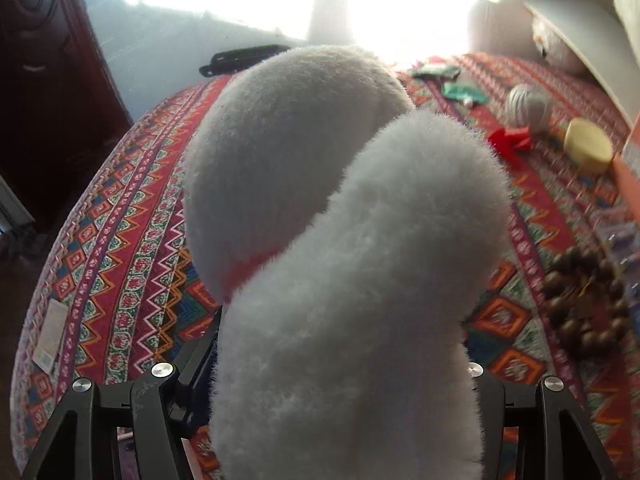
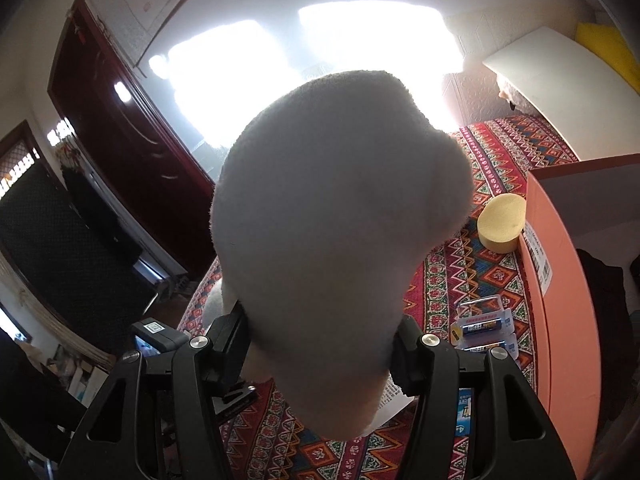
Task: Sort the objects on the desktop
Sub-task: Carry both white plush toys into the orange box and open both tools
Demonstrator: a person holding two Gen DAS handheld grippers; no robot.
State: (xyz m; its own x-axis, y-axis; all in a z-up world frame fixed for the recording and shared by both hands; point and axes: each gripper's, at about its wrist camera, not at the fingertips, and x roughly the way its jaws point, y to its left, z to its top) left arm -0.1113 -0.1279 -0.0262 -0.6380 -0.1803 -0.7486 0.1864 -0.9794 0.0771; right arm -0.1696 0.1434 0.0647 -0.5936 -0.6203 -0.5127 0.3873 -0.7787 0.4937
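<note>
plush toy held between two grippers above the patterned table

state of the grippers: the left gripper [image 1: 344, 384] is closed around the lower body of the white plush toy [image 1: 340, 220], fur bulging past both jaws. the right gripper [image 2: 320, 344] clamps another part of the same toy [image 2: 336, 240], its jaws pressed into the fur on either side. the toy is lifted off the table and fills the middle of both views.

risks from here:
- loss of grip. the fur is soft and compresses, so a jaw can slide off if the hands pull apart or one loosens.
- blind placement. the toy hides most of what lies ahead of both cameras, so a drop point is hard to judge.
- collision. the wooden bead bracelet [image 1: 584, 304] and the battery pack [image 2: 484, 328] lie near the likely path; a low pass could sweep them along.
- the orange box [image 2: 560, 280] has a raised wall the toy could catch on.

surface and room: the table carries a red patterned cloth [image 1: 120, 272]. a yellow sponge [image 2: 502, 222] sits just beside the box; a red bow [image 1: 510, 140] and a grey ball of yarn [image 1: 528, 108] lie farther back. bright windows wash out the background, and a dark wooden door [image 2: 120, 152] stands at the left.
</note>
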